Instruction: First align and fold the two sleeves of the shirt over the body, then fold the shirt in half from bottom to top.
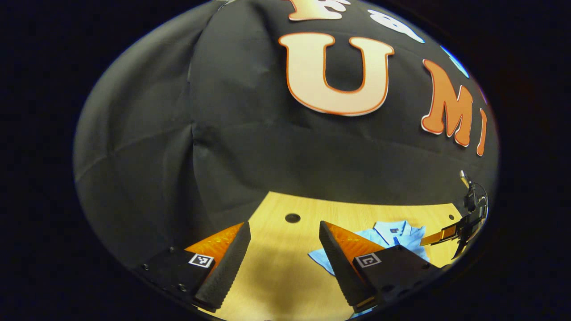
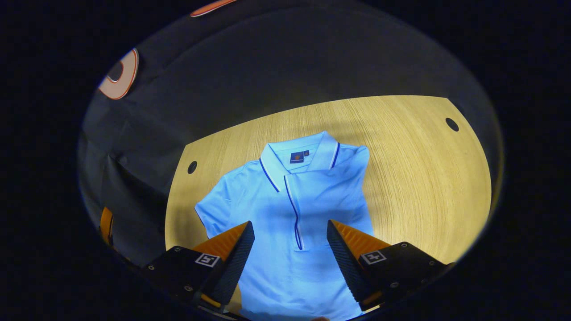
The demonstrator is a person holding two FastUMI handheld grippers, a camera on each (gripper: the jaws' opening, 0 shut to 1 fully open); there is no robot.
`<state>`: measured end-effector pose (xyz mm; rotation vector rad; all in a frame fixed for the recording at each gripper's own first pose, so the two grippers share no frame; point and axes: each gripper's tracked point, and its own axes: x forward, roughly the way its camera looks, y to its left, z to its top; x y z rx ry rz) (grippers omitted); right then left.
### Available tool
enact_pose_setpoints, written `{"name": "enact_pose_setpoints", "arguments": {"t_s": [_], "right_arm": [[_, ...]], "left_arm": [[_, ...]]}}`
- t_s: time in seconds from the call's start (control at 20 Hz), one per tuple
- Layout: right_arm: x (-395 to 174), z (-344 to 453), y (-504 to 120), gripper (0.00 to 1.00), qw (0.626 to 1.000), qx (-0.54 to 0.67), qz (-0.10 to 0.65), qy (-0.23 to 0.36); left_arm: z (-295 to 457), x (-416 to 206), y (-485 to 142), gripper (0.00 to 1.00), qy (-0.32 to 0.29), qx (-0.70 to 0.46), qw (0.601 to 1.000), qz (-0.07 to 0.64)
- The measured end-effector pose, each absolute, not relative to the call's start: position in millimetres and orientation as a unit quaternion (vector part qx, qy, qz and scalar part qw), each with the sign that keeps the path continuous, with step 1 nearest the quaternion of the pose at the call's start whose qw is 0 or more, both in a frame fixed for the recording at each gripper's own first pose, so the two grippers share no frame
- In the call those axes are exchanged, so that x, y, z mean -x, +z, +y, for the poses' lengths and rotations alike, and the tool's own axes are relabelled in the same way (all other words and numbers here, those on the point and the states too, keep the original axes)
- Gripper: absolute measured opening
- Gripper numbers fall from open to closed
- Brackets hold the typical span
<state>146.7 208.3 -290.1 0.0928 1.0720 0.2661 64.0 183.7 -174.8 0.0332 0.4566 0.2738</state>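
Observation:
A light blue polo shirt (image 2: pixel 294 209) with dark piping lies face up on the wooden table (image 2: pixel 424 178), collar toward the far wall. One short sleeve (image 2: pixel 214 203) spreads out to the left in the right gripper view; the other side looks folded in over the body. My right gripper (image 2: pixel 290 232) hovers above the shirt's middle, open, nothing between its fingers. My left gripper (image 1: pixel 284 234) is open over bare table, left of the shirt (image 1: pixel 392 236). The right gripper (image 1: pixel 450 232) also shows at the far right of the left gripper view.
The table has round holes (image 1: pixel 292 218) (image 2: pixel 192 167) (image 2: pixel 452 124) near its far corners. The black cloth wall (image 1: pixel 267 147) closes in behind the table and on the left. Bare wood lies right of the shirt in the right gripper view.

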Motion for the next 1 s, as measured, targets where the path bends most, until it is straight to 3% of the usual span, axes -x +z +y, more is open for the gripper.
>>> {"name": "enact_pose_setpoints", "arguments": {"t_s": [0.6, 1.0], "right_arm": [[-106, 154, -292, 0.99, 0.848, -0.065, 0.513, 0.114], [-93, 112, -305, 0.99, 0.843, -0.088, 0.526, 0.074]], "left_arm": [[113, -123, -339, 1.0, 0.119, 0.059, 0.911, 0.39], [125, -125, -414, 1.0, 0.141, 0.048, 0.872, 0.467]]}}
